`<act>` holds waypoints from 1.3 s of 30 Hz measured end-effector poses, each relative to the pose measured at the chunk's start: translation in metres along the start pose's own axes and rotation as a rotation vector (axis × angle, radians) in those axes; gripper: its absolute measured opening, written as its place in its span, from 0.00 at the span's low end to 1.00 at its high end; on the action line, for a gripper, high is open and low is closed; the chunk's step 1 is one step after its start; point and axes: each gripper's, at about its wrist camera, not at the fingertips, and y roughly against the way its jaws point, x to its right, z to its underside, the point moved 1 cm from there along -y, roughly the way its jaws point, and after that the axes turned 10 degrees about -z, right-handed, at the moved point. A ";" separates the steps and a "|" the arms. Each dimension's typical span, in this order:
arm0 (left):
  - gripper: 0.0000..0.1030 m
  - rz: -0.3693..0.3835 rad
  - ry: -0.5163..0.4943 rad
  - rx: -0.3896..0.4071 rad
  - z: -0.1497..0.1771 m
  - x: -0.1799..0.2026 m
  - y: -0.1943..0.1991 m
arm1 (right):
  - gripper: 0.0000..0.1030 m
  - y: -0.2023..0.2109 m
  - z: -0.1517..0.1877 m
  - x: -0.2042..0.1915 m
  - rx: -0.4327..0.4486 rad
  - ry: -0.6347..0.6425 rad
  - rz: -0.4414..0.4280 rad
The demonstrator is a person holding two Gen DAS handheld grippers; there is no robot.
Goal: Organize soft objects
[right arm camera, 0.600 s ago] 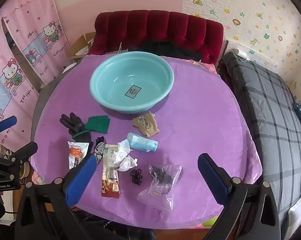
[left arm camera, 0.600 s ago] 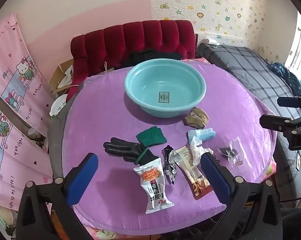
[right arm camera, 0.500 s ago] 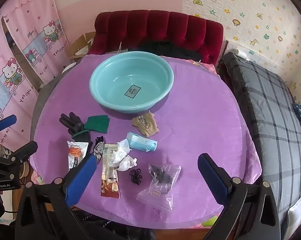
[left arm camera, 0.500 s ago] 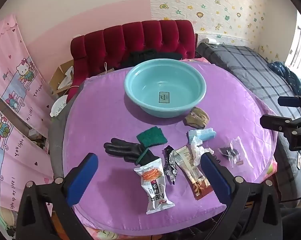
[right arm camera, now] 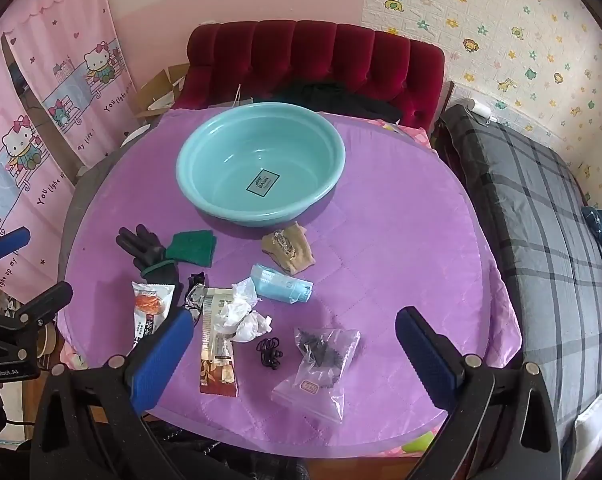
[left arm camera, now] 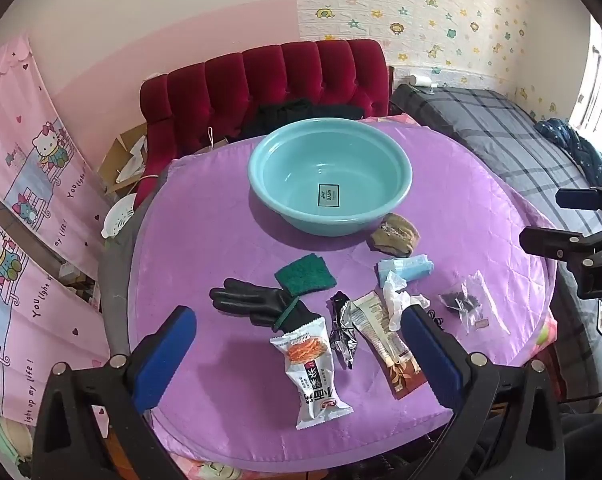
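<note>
A teal basin [left arm camera: 401,168] [right arm camera: 193,148] stands empty at the back of the purple table [left arm camera: 205,240]. In front of it lie a black glove [left arm camera: 253,302] [right arm camera: 145,250], a green scouring cloth [left arm camera: 305,274] [right arm camera: 191,246], a tan sock [left arm camera: 395,234] [right arm camera: 289,248], a blue tissue pack [left arm camera: 407,270] [right arm camera: 281,288] and crumpled white tissue [left arm camera: 397,300] [right arm camera: 239,314]. My left gripper [left arm camera: 301,350] is open and empty above the table's near edge, over a snack packet [left arm camera: 313,372]. My right gripper [right arm camera: 295,354] is open and empty above a clear bag [right arm camera: 321,364].
A brown wrapper [right arm camera: 217,344], a foil wrapper [left arm camera: 343,334] and black hair ties [right arm camera: 269,352] lie near the front edge. A red tufted sofa [left arm camera: 261,84] stands behind the table, a plaid bed [right arm camera: 541,216] to the right, and pink curtains [left arm camera: 17,200] to the left.
</note>
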 end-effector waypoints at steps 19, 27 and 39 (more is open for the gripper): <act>1.00 0.000 0.000 -0.005 0.000 -0.003 0.001 | 1.00 -0.001 -0.001 -0.002 -0.004 -0.001 0.002; 1.00 -0.004 0.001 -0.009 0.001 -0.002 0.000 | 1.00 -0.001 -0.001 -0.001 -0.008 0.000 0.003; 1.00 -0.006 0.000 -0.014 0.003 -0.002 -0.004 | 1.00 -0.006 0.002 0.001 -0.018 -0.006 0.005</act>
